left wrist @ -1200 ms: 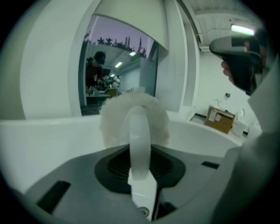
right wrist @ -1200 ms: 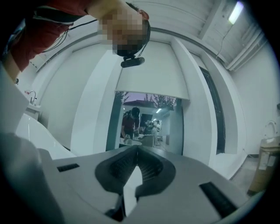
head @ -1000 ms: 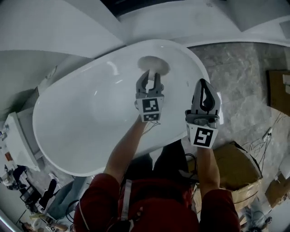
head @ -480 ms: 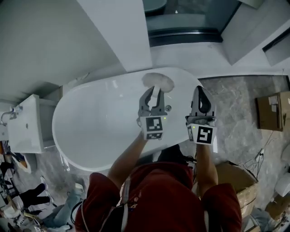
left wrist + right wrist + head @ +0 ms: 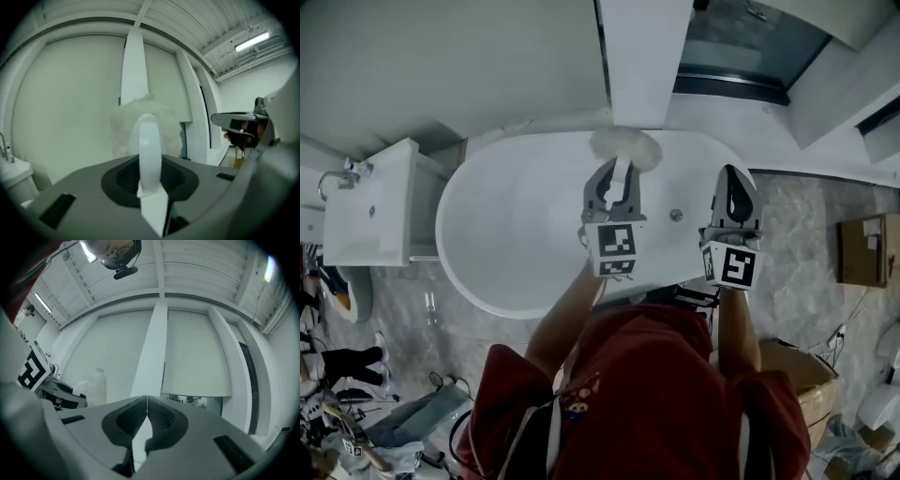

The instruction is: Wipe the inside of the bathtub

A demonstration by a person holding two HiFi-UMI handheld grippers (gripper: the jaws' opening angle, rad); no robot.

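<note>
Nearest, the right gripper (image 5: 735,192) hangs over the right end of the bathtub (image 5: 511,234). Its jaws are pressed together on nothing, and I judge it is parked clear of the wiping. Just left of it, the left gripper (image 5: 614,186) pinches the flat white handle (image 5: 149,150) of a fluffy scrubber (image 5: 625,147). The long handle lets the head reach the tub's far rim; contact there is unclear.
</note>
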